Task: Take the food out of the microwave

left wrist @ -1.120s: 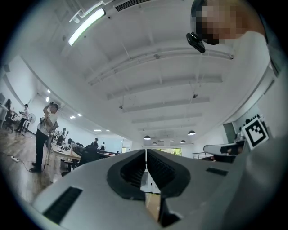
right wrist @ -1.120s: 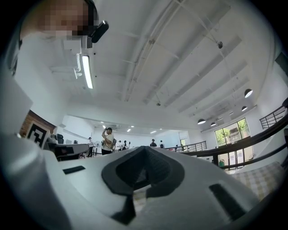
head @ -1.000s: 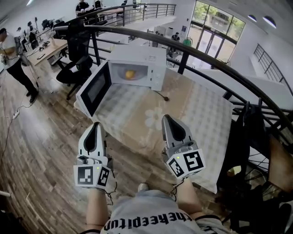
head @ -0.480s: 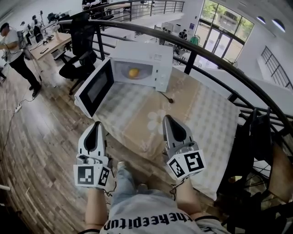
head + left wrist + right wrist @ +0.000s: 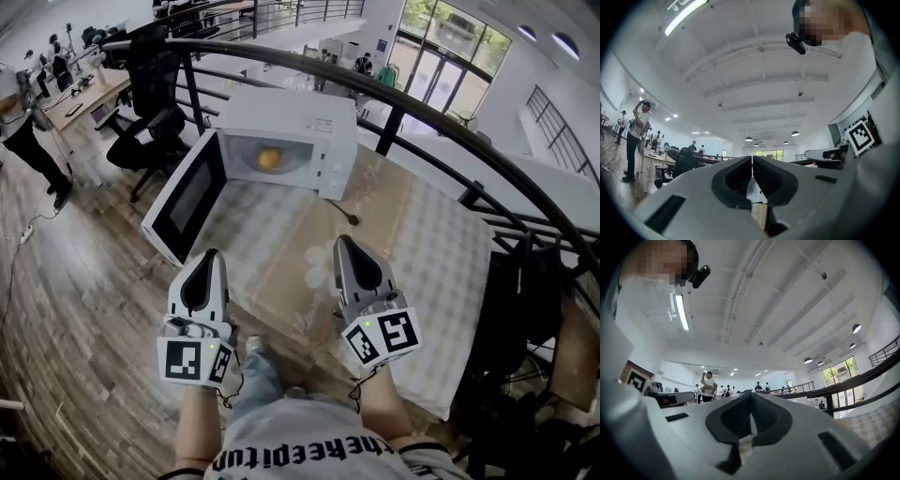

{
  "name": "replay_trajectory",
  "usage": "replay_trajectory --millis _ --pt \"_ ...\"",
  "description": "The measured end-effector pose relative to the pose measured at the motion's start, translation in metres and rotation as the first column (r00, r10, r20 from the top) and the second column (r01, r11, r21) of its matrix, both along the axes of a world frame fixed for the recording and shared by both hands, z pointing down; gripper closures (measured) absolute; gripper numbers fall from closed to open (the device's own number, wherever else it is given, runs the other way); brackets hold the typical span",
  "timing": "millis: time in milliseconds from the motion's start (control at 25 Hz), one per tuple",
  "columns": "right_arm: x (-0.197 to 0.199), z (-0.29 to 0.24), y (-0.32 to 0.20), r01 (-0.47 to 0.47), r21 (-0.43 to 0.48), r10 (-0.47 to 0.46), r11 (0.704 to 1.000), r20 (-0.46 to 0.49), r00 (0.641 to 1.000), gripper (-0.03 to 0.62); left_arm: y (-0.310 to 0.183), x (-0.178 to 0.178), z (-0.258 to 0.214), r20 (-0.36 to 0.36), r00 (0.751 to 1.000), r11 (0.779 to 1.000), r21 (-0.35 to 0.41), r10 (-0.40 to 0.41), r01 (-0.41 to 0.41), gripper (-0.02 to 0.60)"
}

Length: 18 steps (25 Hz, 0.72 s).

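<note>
1. Food (image 5: 269,159) and microwave (image 5: 300,127) both stand on the table (image 5: 431,244), the largest thing before us. A pale checked cloth with a flower print covers its top, and a black curved railing (image 5: 441,131) runs behind it.
2. We see the white microwave at the table's far left corner, with its door (image 5: 187,199) swung wide open to the left.
3. We hold the left gripper (image 5: 210,255) and the right gripper (image 5: 341,242) side by side near the table's near edge. Both point toward the microwave and are well apart from it.
4. In the left gripper view we find the left gripper's (image 5: 752,159) jaws pressed together with nothing between them. The right gripper view shows the right gripper (image 5: 751,394) closed and empty in the same way.
5. We notice a dark cord (image 5: 343,213) lying on the cloth just in front of the microwave's right side.
6. Food is the smallest thing we see: a round yellow-orange piece in the middle of the lit cavity, with neither gripper touching it.
</note>
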State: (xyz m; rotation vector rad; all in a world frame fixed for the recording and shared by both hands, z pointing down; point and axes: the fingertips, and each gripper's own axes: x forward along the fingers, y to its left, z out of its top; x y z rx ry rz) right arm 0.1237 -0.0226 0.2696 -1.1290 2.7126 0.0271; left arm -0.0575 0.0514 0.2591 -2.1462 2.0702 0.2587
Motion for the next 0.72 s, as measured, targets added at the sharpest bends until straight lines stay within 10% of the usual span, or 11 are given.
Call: replay_trajectory --millis 720 --pt "-0.062 0.009 -0.131 -0.128 -0.046 0.129 0.991 0.023 0.991 0.589 -0.159 -0.064 0.010 -0.061 0.986 0.987 -0.036 0.157 -0.159 0.571"
